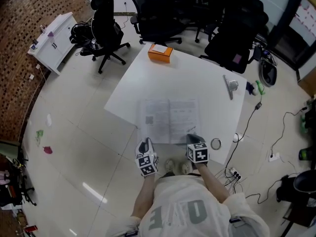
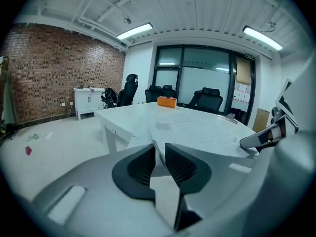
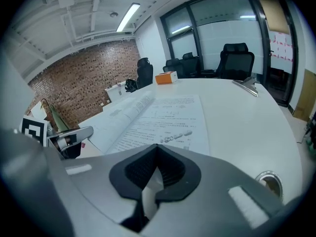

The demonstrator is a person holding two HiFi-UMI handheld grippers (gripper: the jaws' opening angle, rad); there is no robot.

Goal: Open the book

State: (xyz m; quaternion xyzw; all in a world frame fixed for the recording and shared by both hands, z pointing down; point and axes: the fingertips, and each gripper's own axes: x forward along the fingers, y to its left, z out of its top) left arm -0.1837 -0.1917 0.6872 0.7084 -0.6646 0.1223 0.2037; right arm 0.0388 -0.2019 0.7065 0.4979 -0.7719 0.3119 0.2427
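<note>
Left gripper (image 2: 159,149) sits low at the near edge of the table (image 1: 197,78), jaws a little way apart with a narrow gap between the dark pads. The near left corner of the book (image 1: 169,121) lines up with that gap, and the pads are not pressing on it. Whether any paper actually reaches in between them, I can't tell.

Over to the right gripper (image 3: 157,149): jaws together, pads meeting with nothing between them, tips right at the near edge of the right-hand page. The book lies flat and open just ahead of both grippers, printed pages facing up, its spine running away from them and falling between the two. From the right gripper view, the left gripper (image 3: 69,135) shows off to the left, across the open pages.

Just to the right of the right gripper, a roll of tape (image 1: 216,143) rests on the table near its edge. Further ahead and to the right lies a silver clip (image 1: 230,87), well apart from the book. Straight ahead, on the far side of the table, sits an orange box (image 1: 160,52). Beyond that stand black office chairs (image 1: 153,14). Far off to the left of the left gripper, a white cabinet (image 1: 53,41) stands against a brick wall (image 2: 54,78).
</note>
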